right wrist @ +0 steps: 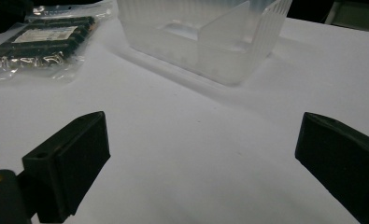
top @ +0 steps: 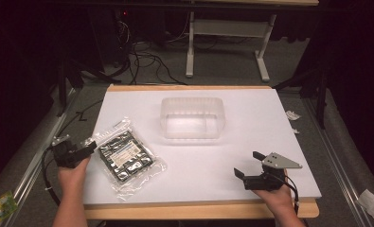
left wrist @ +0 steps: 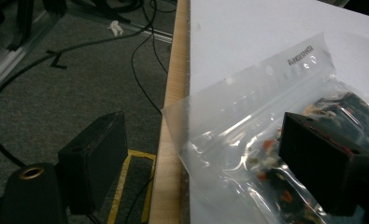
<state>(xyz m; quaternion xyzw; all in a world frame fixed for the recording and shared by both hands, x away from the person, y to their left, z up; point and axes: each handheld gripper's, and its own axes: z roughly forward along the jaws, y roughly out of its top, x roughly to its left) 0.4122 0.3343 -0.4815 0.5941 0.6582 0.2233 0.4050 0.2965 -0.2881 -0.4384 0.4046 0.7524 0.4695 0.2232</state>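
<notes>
The left gripper (top: 91, 147) stands with jaws spread at the table's left edge — one jaw over the floor, the other over the corner of the clear bag (top: 128, 158) of dark parts, nothing pinched. The bag lies flat just beyond it. The right gripper (top: 249, 165) is spread too — empty, with the clear tub (top: 192, 118) well ahead of it.

Quick count of the table: one clear plastic bag (top: 128, 158) with a dark tray of parts inside, one see-through plastic tub (top: 192, 118), and two grippers, the left gripper (top: 87, 150) and the right gripper (top: 247, 164). Off to the right, two scraps of white paper (top: 292, 115) on the floor.
</notes>
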